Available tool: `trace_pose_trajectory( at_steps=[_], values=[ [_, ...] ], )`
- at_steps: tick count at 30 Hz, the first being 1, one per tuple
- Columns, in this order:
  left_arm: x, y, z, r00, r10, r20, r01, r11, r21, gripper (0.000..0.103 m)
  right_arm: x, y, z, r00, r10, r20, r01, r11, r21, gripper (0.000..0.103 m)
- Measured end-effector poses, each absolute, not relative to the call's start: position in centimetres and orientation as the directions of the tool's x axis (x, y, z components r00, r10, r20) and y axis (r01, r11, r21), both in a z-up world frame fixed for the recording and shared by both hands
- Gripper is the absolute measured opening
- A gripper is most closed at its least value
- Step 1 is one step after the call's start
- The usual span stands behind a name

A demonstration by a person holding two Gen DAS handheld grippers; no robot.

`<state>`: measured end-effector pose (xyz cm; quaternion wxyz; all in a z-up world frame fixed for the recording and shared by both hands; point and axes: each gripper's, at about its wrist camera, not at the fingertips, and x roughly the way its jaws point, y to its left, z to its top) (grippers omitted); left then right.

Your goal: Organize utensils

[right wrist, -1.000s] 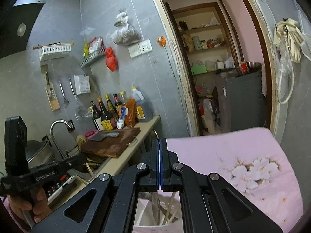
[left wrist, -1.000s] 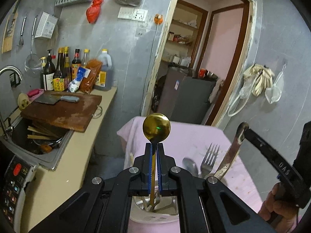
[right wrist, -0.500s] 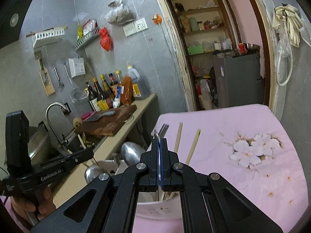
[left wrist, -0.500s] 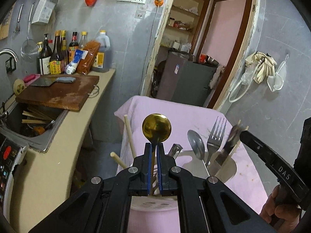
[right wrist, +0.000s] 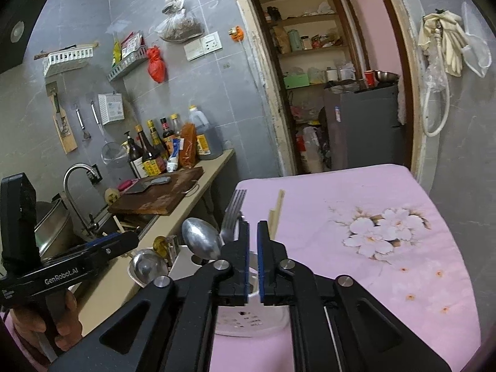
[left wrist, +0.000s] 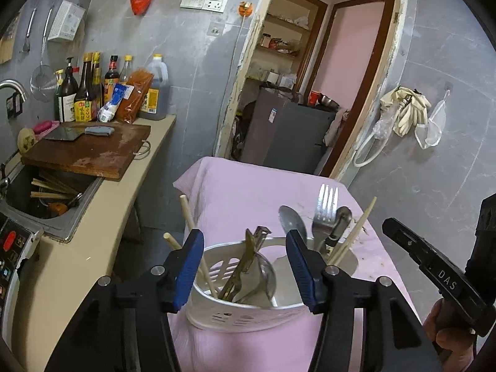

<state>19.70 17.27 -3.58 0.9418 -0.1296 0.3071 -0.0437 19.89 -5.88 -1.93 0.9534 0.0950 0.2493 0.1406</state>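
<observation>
With the left gripper opening and holding nothing and the right gripper parting narrowly, also empty, treat the utensils — gold spoon, fork, chopsticks, upright in the white caddy — as light, stiff, probably slippery; grip mid-handle.

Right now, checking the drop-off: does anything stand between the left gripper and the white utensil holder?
Nothing visible does. The left gripper, jaws opening, hangs over the white holder; the gold spoon stands loose inside.

a cleaver lies on the wooden cutting board.
</observation>
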Motion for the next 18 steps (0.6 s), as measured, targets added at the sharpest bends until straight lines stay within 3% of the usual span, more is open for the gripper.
trace_pose_trajectory(
  at_steps=[3, 7, 9, 13, 18],
  values=[
    [19.3, 16.7, -3.2, 0.811, -0.169, -0.56, 0.018, 0.964, -0.264, 0.061, 18.9, -6.8, -1.3, 0.855, 0.294, -0.427, -0.197, 0.946, 0.256, 0.036],
    [18.2, 15.8, -2.3, 0.829, -0.159, -0.537, 0.026, 0.969, -0.248, 0.077, 18.0, -7.7, -0.9, 0.865, 0.27, -0.424, -0.175, 0.953, 0.249, 0.039],
    [17.5, 15.2, -1.9, 0.841, -0.144, -0.521, 0.016, 0.97, -0.243, 0.085, 17.0, -8.8, -0.4, 0.869, 0.254, -0.424, -0.162, 0.957, 0.241, 0.052],
    [15.7, 13.7, -0.9, 0.871, -0.095, -0.481, -0.017, 0.975, -0.223, 0.099, 15.3, -10.8, 0.3, 0.879, 0.239, -0.413, -0.149, 0.959, 0.24, 0.065],
    [13.5, 11.5, 0.2, 0.893, -0.049, -0.447, -0.038, 0.982, -0.183, 0.102, 12.9, -13.8, 1.0, 0.889, 0.215, -0.404, -0.129, 0.965, 0.228, 0.086]
  ],
)
